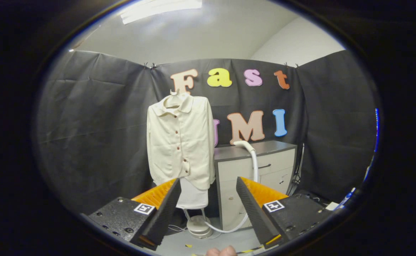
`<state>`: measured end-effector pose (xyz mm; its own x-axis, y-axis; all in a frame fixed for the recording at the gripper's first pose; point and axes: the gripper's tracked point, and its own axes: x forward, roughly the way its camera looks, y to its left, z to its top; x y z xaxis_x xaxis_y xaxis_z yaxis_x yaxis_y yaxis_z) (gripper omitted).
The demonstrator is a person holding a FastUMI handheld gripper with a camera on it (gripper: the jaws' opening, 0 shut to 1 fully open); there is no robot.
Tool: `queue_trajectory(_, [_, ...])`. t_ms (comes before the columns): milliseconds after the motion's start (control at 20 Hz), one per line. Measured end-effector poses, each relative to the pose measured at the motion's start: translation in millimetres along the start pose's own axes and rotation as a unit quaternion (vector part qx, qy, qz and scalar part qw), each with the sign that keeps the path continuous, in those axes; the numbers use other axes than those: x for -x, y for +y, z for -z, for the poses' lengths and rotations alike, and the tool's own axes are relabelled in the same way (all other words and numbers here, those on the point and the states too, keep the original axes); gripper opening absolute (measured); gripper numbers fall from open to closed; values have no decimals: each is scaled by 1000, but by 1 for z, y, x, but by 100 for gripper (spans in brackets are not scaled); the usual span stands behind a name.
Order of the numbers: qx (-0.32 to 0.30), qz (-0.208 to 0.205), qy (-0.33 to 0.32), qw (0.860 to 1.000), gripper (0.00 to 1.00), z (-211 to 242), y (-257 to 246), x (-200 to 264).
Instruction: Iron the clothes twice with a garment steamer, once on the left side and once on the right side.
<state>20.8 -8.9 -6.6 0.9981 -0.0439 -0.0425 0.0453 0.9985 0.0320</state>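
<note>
while the gripper (208, 204) hangs back from everything with its fingers spread wide and nothing between them, the job plainly hasn't got going yet. the cream shirt (180, 142) is up on its stand beyond the fingers, buttoned down the front, collar at the top, with a white panel (193, 195) showing below its hem. just beside it stands a grey cabinet (254, 167), and there's the steamer head (241, 144), resting on the cabinet top by the look of it, though at this distance i can't tell how it sits or which way the nozzle faces. its white hose (254, 167) drops down the cabinet front and curls along the floor to the round base (199, 225) under the shirt.

so the step in hand, as i read it, is the pickup. the smart play is to go in toward the cabinet top with the fingers kept apart, line the jaws up across the handle rather than the hose, and close only once both sides have it squarely. a grip on the hose would let the head flop. watch the hose slack too, so it doesn't snag on the cabinet on the way to the shirt's left side. a fingertip (221, 251) shows just under the gripper.
</note>
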Motion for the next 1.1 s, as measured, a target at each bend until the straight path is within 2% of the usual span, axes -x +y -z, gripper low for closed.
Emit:
queue_trajectory(300, [16,7,9,1000,96,4,-4,-23])
queue_trajectory(650, [43,44,4,998,96,0,-29,-68])
queue_trajectory(800, [51,58,5,997,96,-3,-49,-94])
queue_trajectory(1100, [37,53,23,998,97,1,-104,-174])
